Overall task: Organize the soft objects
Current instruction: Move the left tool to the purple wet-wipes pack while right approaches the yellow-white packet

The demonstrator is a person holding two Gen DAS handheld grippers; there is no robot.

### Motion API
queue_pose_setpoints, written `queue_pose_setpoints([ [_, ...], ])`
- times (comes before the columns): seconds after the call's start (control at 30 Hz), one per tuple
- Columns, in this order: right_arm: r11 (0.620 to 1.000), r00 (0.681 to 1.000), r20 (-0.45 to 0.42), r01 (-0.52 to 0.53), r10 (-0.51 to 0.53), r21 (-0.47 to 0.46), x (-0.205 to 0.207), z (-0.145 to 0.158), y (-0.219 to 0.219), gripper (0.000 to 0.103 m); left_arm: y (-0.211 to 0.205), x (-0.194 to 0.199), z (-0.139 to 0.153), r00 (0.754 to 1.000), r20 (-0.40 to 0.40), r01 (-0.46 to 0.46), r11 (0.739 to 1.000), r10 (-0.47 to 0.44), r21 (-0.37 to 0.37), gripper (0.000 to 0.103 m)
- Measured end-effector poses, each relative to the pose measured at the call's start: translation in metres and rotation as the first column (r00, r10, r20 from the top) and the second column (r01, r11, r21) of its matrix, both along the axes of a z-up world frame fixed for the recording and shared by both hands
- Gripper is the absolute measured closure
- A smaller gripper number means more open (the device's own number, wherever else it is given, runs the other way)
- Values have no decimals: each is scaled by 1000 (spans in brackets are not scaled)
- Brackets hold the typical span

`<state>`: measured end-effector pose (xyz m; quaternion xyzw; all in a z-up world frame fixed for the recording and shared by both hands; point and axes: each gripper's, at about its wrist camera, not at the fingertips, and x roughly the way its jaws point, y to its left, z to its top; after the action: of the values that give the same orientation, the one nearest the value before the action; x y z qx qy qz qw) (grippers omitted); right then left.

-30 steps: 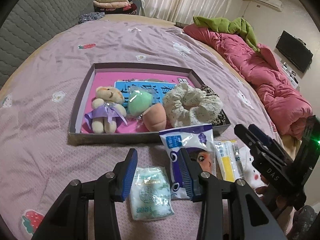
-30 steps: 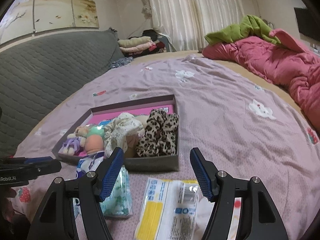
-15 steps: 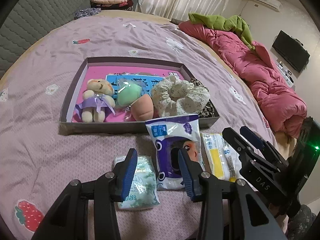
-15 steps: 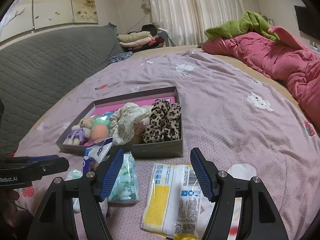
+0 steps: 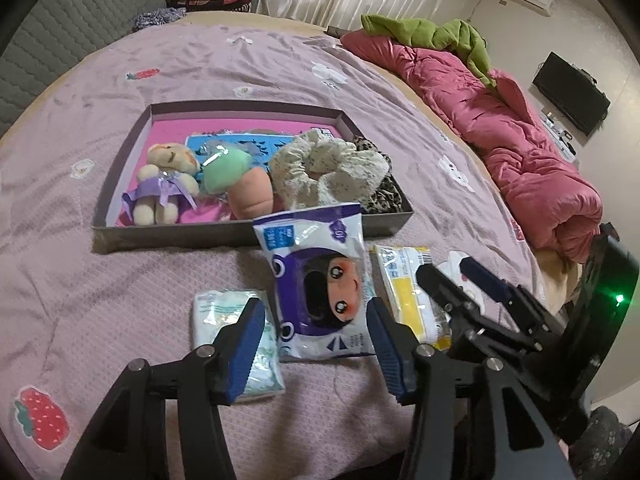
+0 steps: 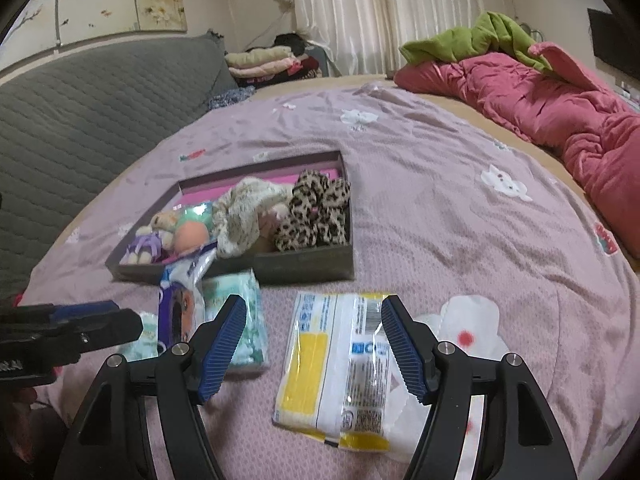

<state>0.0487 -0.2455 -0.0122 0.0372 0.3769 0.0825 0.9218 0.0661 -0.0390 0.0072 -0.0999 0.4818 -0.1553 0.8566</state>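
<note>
wipes packs lie on the bedspread [image 5: 120,280] just in front of the near wall of the shallow box [image 5: 168,236]: a purple cartoon-face pack [image 5: 320,284] leaning on that wall, a pale green tissue pack [image 5: 224,316] to its left, and a yellow-and-white pack [image 6: 340,360] to its right. left gripper [image 5: 316,344] hovers wide open around the purple pack's near end, holding nothing; right gripper [image 6: 314,344] hovers wide open over the yellow pack, also empty. these packs look light, squashy and slick in film wrap, so pinching across the short width mid-body seems safest. print on all three is too small to read. the teddy bear [image 5: 164,184], plush carrot [image 5: 252,192], cream scrunchie [image 5: 324,172] and leopard scrunchie [image 6: 316,216] already sit in the box.
</note>
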Motion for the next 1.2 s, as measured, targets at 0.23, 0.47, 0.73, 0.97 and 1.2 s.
queue_pose_setpoints([
  [0.23,1000,1000,-9,1,-1,-8,-4,-3,-2,31,-9,3,-8,999,-42,-15,1000,14,-7,49],
  [0.47,1000,1000,-25,5,-5,5,-2,-6,-7,31,-15,12,-16,995,-98,-26,997,19,-75,34],
  [0.73,1000,999,-49,0,1,18,0,-12,-9,31,-17,32,-18,995,-92,-44,998,39,-53,34],
  [0.97,1000,995,-101,-19,19,-1,6,-24,-6,31,-19,42,-27,994,-105,-31,998,26,-50,30],
  [1.2,999,987,-158,-30,24,-35,10,-37,0,31,-18,51,-35,992,-121,-46,998,40,-44,30],
])
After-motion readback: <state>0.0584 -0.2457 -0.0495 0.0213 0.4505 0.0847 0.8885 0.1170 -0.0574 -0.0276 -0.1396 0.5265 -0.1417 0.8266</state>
